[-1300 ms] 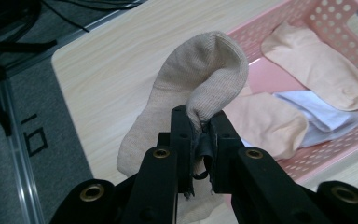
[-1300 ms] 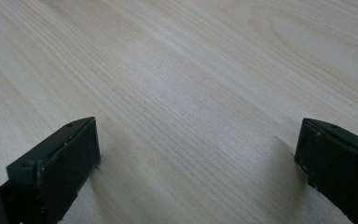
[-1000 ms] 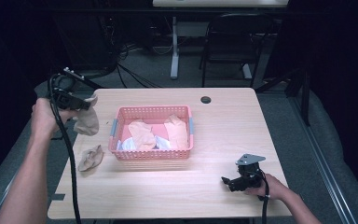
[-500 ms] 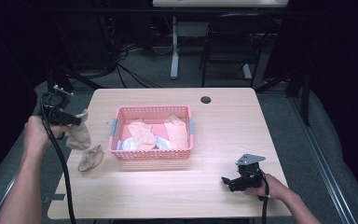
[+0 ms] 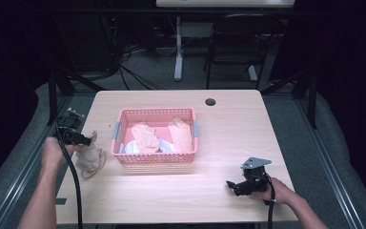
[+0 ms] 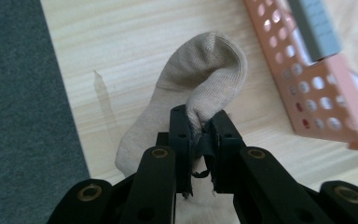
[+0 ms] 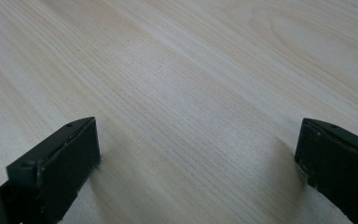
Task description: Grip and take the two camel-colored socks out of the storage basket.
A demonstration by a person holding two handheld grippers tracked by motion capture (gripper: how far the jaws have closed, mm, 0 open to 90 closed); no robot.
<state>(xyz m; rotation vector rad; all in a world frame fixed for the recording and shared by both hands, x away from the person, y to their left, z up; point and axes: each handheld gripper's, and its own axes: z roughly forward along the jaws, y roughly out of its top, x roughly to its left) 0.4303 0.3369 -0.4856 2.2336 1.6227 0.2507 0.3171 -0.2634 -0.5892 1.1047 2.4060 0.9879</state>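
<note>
left gripper [image 5: 86, 140] has dropped down toward the near left part of the table [image 5: 228, 119] since a second ago, and the beige sock [image 5: 90, 158] it carries now touches the wood just beside the pink basket [image 5: 155, 113]. its jaws are pinched tight on a fold of that sock [image 6: 200, 84], basket wall [image 6: 307, 79] off to the side. more pale clothes [image 5: 145, 137] sit in the basket. right gripper [image 5: 236, 186] hasn't budged, resting near the front right, jaws spread wide over bare wood [image 7: 191, 93].
</note>
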